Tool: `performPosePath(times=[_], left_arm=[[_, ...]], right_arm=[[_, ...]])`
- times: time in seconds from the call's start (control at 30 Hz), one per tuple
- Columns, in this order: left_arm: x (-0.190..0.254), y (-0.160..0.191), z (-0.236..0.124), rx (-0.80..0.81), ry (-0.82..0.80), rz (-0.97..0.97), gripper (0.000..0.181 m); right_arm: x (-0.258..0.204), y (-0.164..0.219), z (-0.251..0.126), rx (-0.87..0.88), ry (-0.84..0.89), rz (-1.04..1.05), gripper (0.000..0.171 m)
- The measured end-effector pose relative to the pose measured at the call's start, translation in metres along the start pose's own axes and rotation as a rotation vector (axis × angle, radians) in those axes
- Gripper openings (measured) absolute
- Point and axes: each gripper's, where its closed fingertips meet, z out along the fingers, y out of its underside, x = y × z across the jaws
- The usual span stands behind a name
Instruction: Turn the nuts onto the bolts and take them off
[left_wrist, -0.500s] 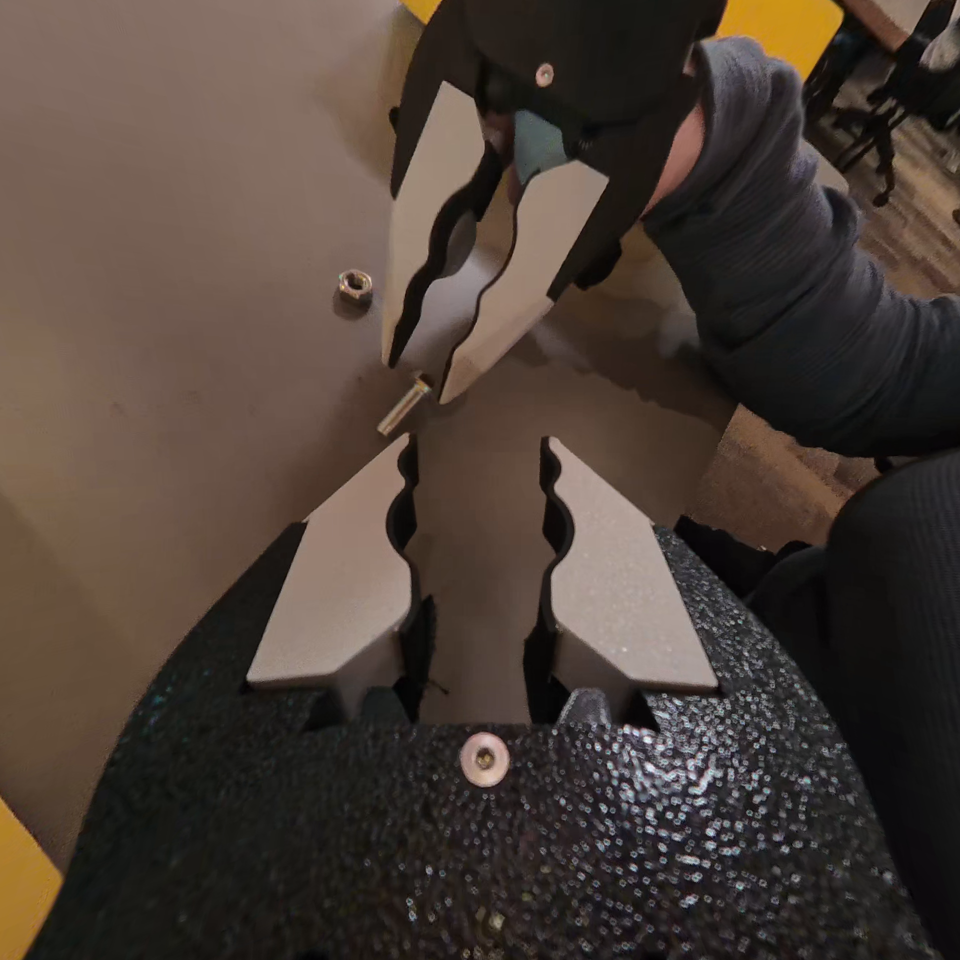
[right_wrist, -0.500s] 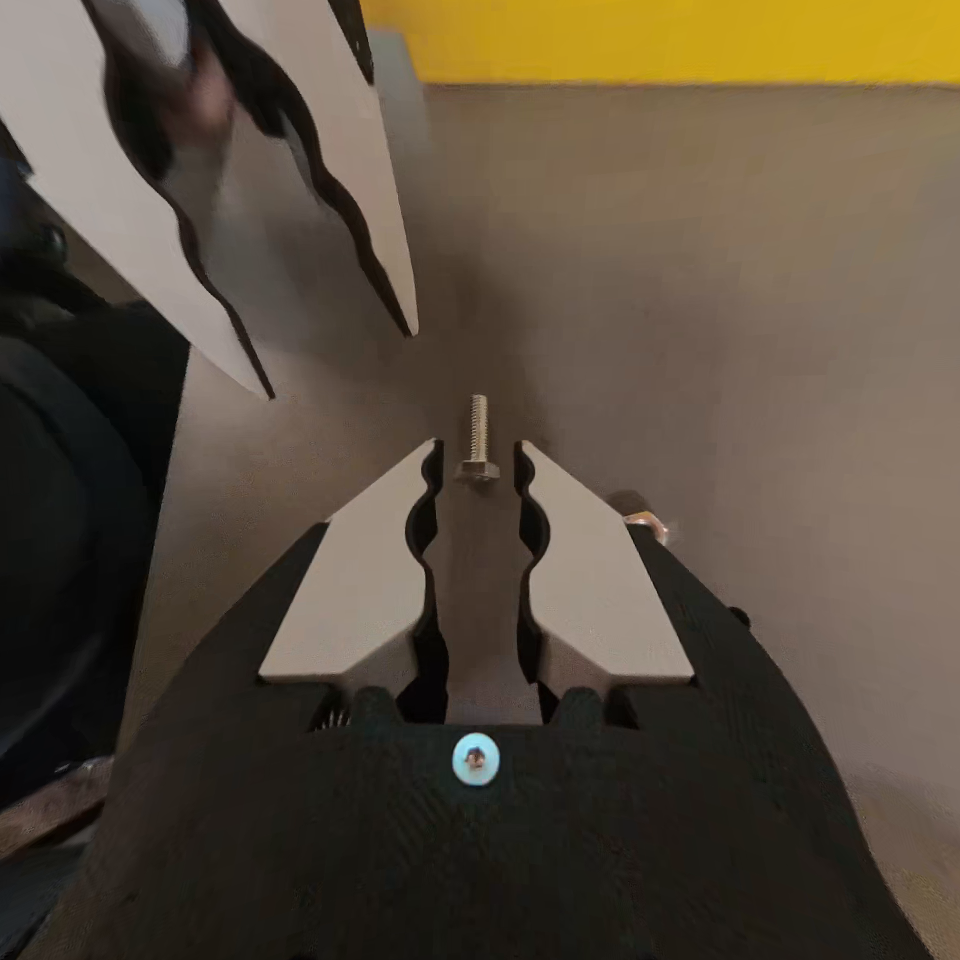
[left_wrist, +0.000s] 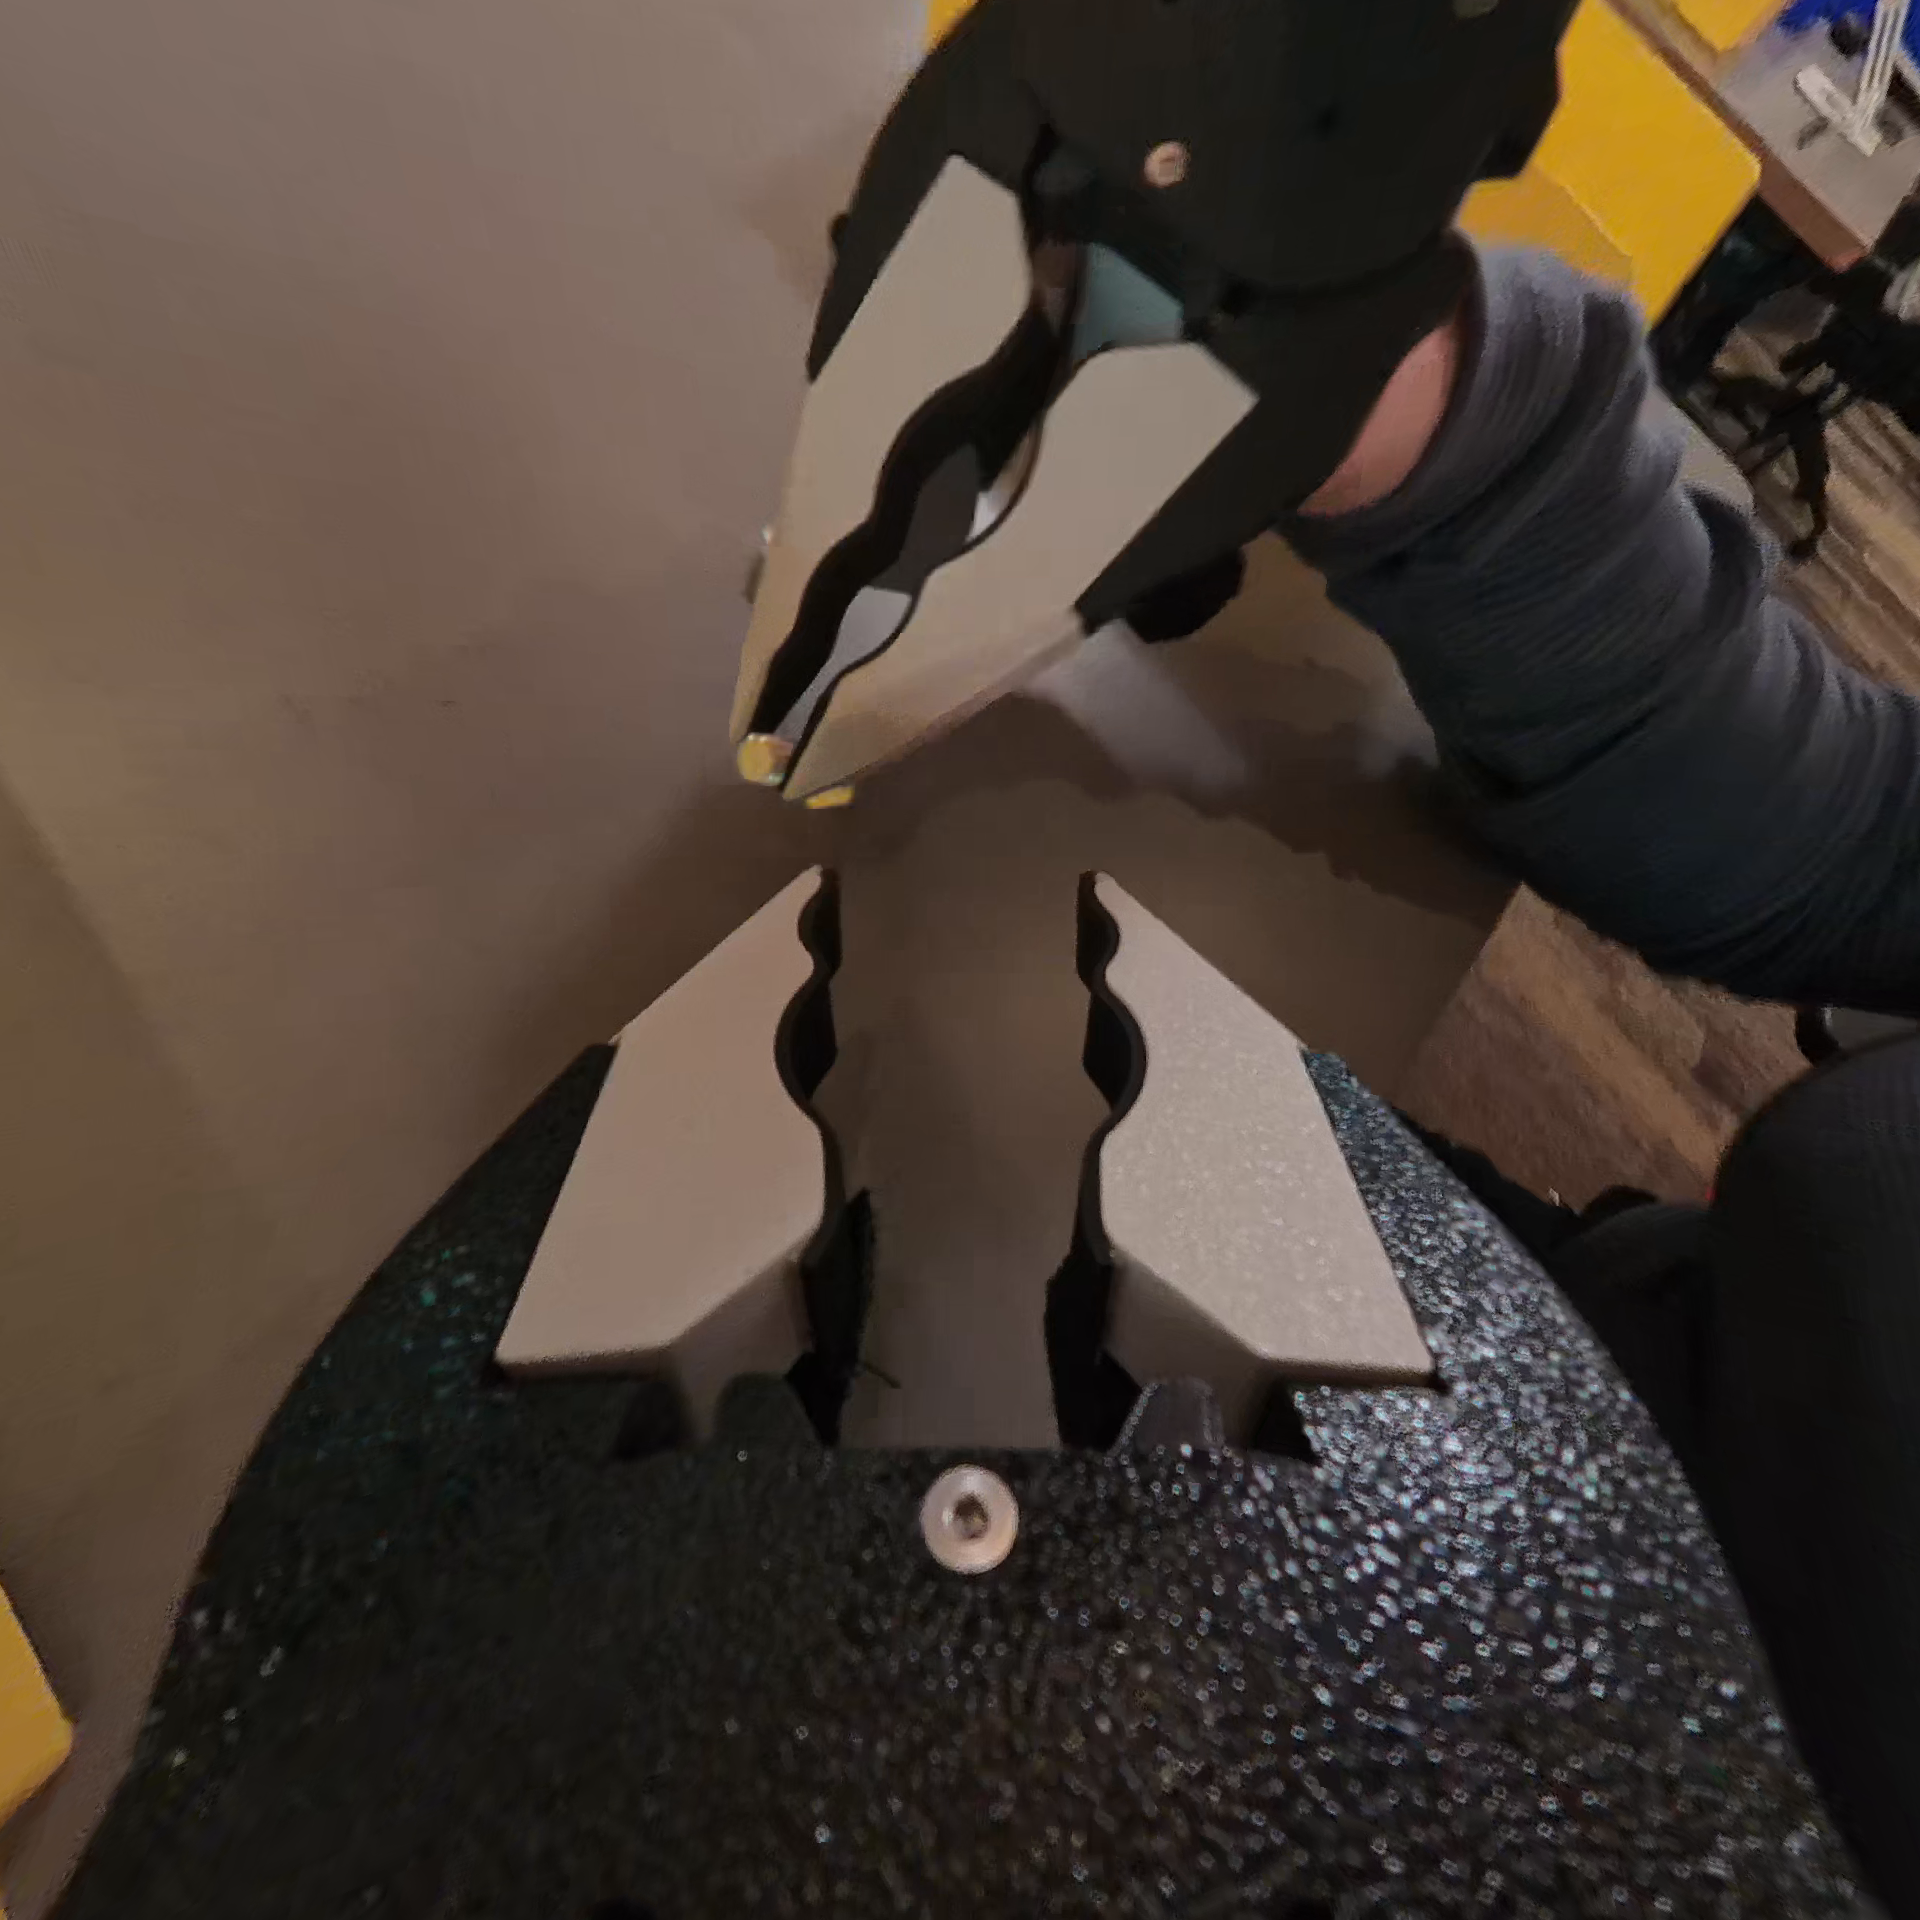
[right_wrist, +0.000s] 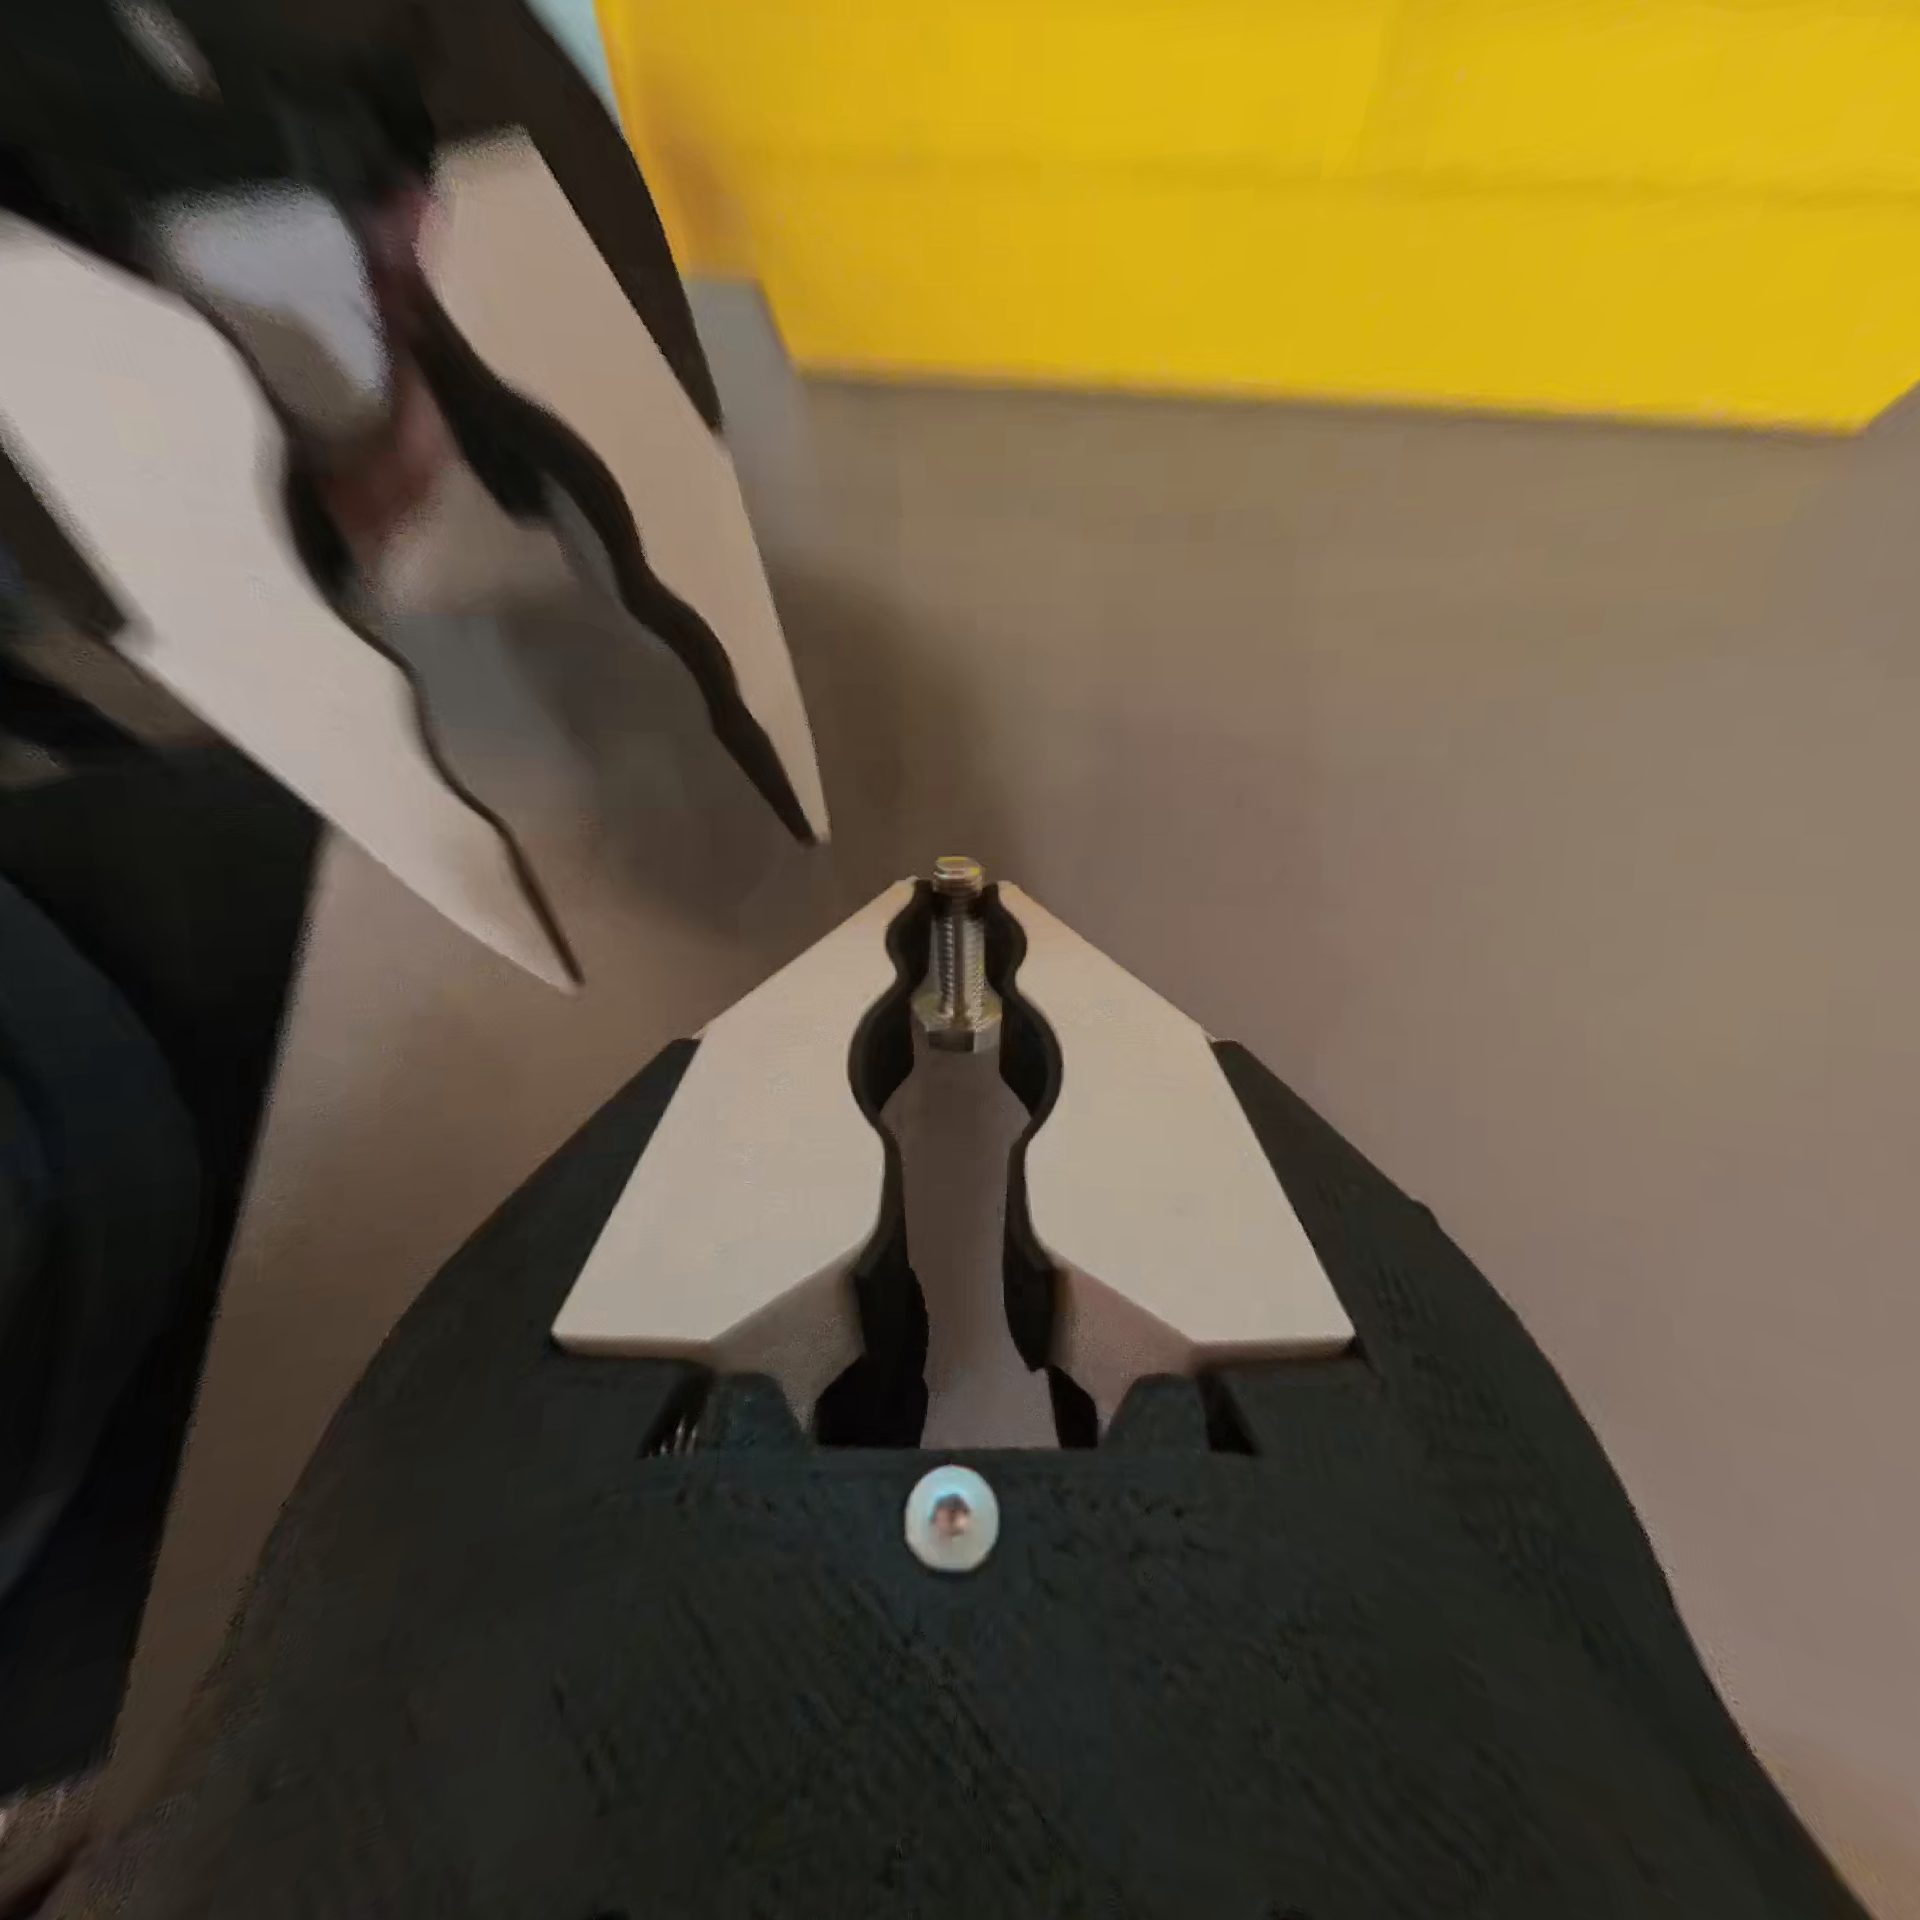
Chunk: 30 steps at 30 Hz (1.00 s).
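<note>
The work surface is a matte grey-brown tabletop (left_wrist: 312, 623) that fills the left half and centre of the left wrist view and the centre and right of the right wrist view. In the right wrist view a yellow panel (right_wrist: 1299, 187) runs across the upper part of the frame behind the table's far edge. In the left wrist view, yellow panels also show in the upper right corner, with speckled flooring (left_wrist: 1558, 1081) beyond the table edge at right and dark chair legs in the far upper right.

The right gripper (right_wrist: 958, 883) is closed on the bolt (right_wrist: 954, 966). In the right wrist view the bolt lies along the gap between the fingers at frame centre: the threaded shank is pinched at the fingertips, its end projects just past them, and the hex head sits farther back between the fingers. In the left wrist view this gripper enters from the upper centre, the bolt's bright end showing at its tips, raised above the tabletop. A person's arm in a grey sleeve (left_wrist: 1621, 644) holds it, at right.

The left gripper (left_wrist: 956, 883) is open and holds nothing; bare tabletop shows between its fingers. Its tips sit near the bolt's end but apart from it. In the right wrist view it appears blurred at upper left.
</note>
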Motion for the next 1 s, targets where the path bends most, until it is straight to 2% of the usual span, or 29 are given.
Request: performPosePath(times=[0.03, 0.13, 0.23, 0.37, 0.43, 0.63, 0.7, 0.83, 0.87, 0.9, 0.93, 1.0], left_arm=[[-0.003, -0.005, 0.000, 0.039, -0.011, -0.023, 0.046], [-0.001, -0.025, 0.002, 0.189, 0.027, -0.056, 0.051], [0.013, -0.048, -0.004, 0.371, 0.164, -0.087, 0.048], [0.013, -0.055, -0.005, 0.432, 0.171, -0.067, 0.046], [0.019, -0.057, -0.005, 0.450, 0.194, -0.013, 0.034], [0.033, -0.065, -0.013, 0.525, 0.283, 0.061, 0.020], [0.030, -0.067, -0.013, 0.542, 0.250, 0.087, 0.018], [0.015, -0.075, -0.011, 0.570, 0.050, 0.174, 0.018], [0.008, -0.078, -0.011, 0.575, 0.003, 0.168, 0.018], [0.000, -0.082, -0.011, 0.583, -0.043, 0.163, 0.018], [-0.008, -0.087, -0.011, 0.594, -0.086, 0.156, 0.018], [-0.023, -0.097, -0.011, 0.624, -0.145, 0.145, 0.018]], right_arm=[[-0.003, -0.015, -0.006, 0.112, -0.043, 0.025, 0.008], [-0.013, -0.052, -0.030, 0.398, -0.183, 0.077, 0.008], [-0.021, -0.065, -0.050, 0.541, -0.306, 0.113, 0.008], [-0.027, -0.071, -0.062, 0.618, -0.388, 0.124, 0.007], [-0.031, -0.072, -0.066, 0.637, -0.418, 0.109, 0.007], [-0.043, -0.073, -0.078, 0.663, -0.479, 0.051, 0.007], [-0.042, -0.074, -0.079, 0.668, -0.461, 0.040, 0.007], [-0.029, -0.076, -0.082, 0.704, -0.365, 0.036, 0.008], [-0.019, -0.076, -0.085, 0.719, -0.306, 0.048, 0.012], [-0.005, -0.073, -0.088, 0.715, -0.227, 0.070, 0.024], [0.013, -0.065, -0.086, 0.663, -0.113, 0.089, 0.031], [0.048, -0.029, -0.078, 0.433, 0.145, 0.054, 0.036]])
